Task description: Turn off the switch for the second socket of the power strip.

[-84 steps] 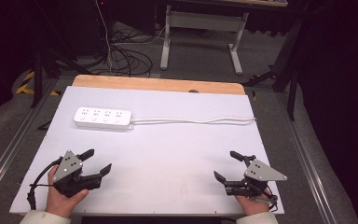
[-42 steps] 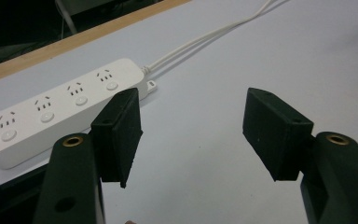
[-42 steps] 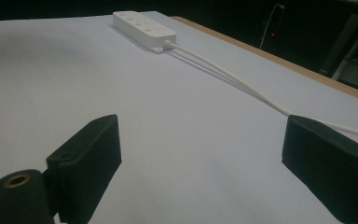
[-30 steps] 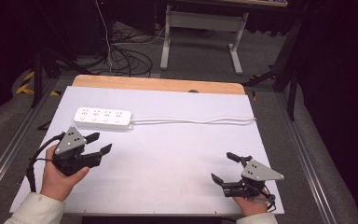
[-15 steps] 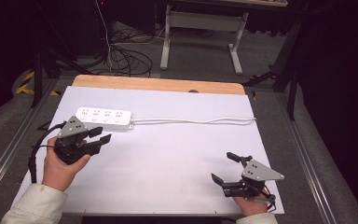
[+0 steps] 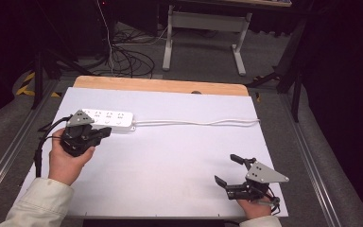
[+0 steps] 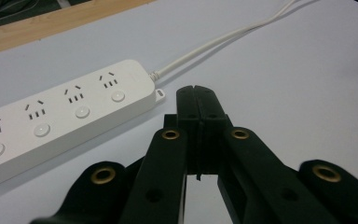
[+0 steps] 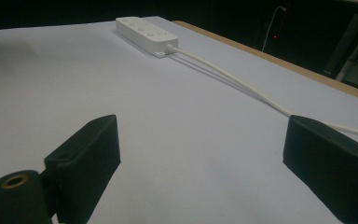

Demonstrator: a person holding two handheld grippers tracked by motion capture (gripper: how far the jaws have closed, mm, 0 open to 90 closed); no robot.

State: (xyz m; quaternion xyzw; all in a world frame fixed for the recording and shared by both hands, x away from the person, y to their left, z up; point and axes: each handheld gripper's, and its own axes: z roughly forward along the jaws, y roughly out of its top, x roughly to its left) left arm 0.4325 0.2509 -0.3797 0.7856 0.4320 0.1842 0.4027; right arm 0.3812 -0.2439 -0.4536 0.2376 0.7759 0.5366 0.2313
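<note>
The long white plastic power strip (image 6: pixel 109 118) lies in the upper left of the high view on the pale grey table sheet (image 6: pixel 179 151), its white cord (image 6: pixel 198 123) running right. The left gripper (image 6: pixel 105 132) sits just below the strip's right end, jaws pressed together on nothing. The right gripper (image 6: pixel 227 169) rests at lower right, well apart from it, jaws wide apart
</note>
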